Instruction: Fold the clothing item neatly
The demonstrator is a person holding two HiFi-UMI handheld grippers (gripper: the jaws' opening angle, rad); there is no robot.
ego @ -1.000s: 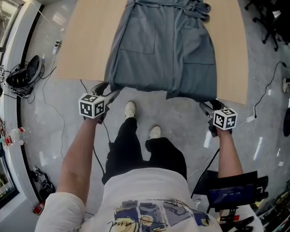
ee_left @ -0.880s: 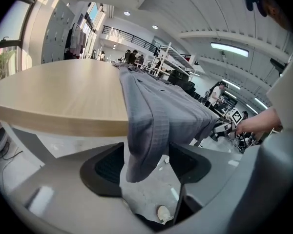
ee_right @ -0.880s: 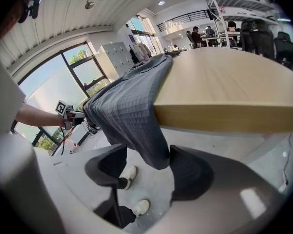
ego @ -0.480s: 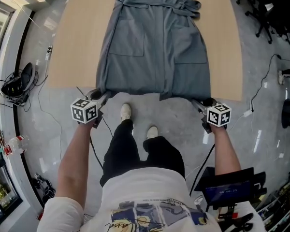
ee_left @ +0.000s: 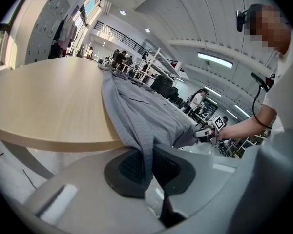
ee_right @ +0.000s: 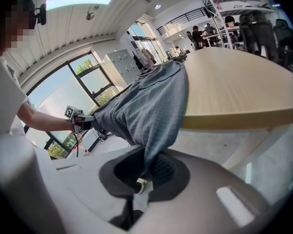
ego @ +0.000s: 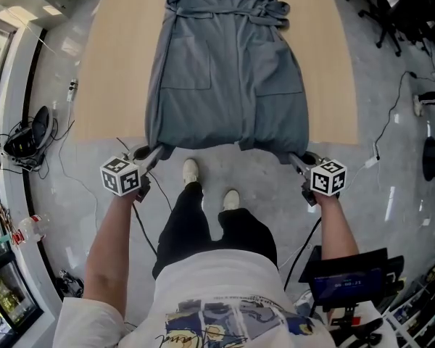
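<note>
A grey garment with two pockets and a tied belt lies flat on the wooden table, its hem at the near edge. My left gripper is shut on the hem's left corner, its jaws having just been closing on the cloth. At the hem's right corner my right gripper has likewise just closed, and grey cloth is pinched between its pads. Both corners are lifted slightly off the table edge. Each gripper view shows the other gripper across the hem.
The table's near edge runs just beyond both grippers. The person's legs and white shoes stand below on the grey floor. Cables and a bag lie at left, office chairs at the upper right.
Both grippers came up to the hem corners, closed on the cloth and lifted it a little. The hem now bunches at both corners and sits higher at the table edge.
</note>
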